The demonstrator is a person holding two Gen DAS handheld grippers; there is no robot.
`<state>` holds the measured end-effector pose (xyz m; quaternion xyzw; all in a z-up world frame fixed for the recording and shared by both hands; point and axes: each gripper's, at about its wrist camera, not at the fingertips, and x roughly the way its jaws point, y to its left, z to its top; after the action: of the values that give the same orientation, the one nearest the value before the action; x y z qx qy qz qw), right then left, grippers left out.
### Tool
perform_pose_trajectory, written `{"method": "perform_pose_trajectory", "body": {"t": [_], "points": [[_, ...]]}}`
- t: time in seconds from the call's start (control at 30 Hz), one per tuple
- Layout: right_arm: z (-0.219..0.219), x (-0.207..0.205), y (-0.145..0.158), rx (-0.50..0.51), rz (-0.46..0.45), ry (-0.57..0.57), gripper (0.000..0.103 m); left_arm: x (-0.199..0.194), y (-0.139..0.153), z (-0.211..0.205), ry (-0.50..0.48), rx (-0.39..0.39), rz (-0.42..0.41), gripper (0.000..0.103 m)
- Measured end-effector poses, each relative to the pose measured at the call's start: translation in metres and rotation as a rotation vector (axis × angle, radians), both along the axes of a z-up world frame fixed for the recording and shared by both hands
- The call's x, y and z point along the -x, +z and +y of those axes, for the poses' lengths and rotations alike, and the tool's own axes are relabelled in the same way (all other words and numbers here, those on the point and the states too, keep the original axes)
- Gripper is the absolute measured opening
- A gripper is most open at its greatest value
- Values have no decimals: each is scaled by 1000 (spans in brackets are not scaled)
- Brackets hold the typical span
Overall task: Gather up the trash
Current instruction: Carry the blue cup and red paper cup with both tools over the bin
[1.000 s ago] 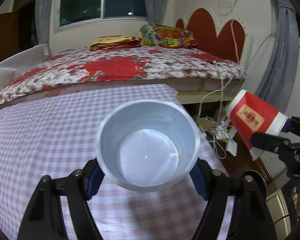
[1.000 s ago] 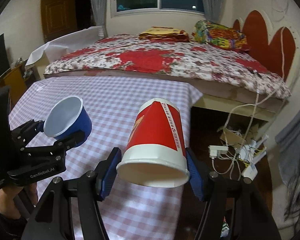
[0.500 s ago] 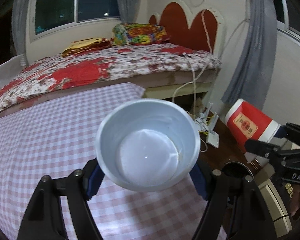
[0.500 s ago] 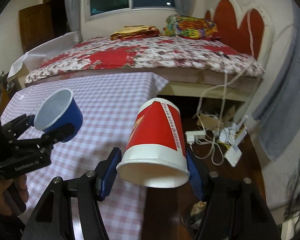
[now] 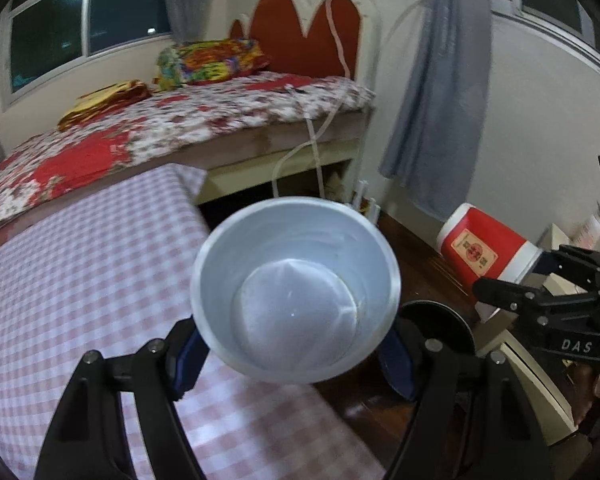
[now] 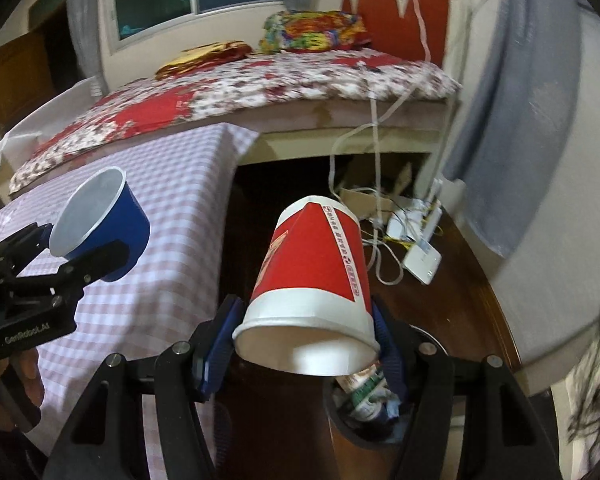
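My left gripper (image 5: 294, 354) is clamped on the blue cup (image 5: 295, 300). Blue pads press its sides, the white inside faces the camera, and I see nothing in it. From the right wrist view the same cup (image 6: 100, 224) sits tilted in that gripper (image 6: 60, 256), mouth up and left, and the gripper body reads "GenRobot.AI" (small but legible). A hand (image 6: 24, 384) holds its handle at the lower left.

Under and left of the left gripper is the checked tablecloth (image 5: 80, 280), pink and white. The cup hangs over the cloth's right edge. Beyond it is the bed (image 5: 160, 128) with a red floral cover.

My right gripper (image 6: 306, 346) is clenched on the red paper cup (image 6: 312, 276), held upside down, with the white rim toward the camera and the base pointing away. A white strip of small red characters runs down its side (too small to read). In the left wrist view that cup (image 5: 486, 248) shows a square red and gold label, unreadable, and the gripper (image 5: 512, 276) below it carries the letters "DAS".

Just below and right of the right gripper is the black bin (image 6: 364, 412), with crumpled trash inside, including a green and white wrapper. The bin rim (image 5: 440, 320) also shows right behind the blue cup. Further off on the dark floor lie white cables and a power strip (image 6: 416, 240).
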<state>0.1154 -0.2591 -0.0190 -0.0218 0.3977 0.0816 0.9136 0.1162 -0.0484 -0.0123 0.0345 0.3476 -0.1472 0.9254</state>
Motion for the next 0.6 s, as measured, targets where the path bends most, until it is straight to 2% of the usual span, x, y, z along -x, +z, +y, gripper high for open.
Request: {"method": "perform_pose_trajectory", "body": {"t": [0.23,0.6], "points": [[-43,12,-13,9,28,-77,65,1,-11,-45,-99,-21,38,76],[-92,34,-48,36,98,-146,65,5,-38,-101,-200,-62,114,76]]}}
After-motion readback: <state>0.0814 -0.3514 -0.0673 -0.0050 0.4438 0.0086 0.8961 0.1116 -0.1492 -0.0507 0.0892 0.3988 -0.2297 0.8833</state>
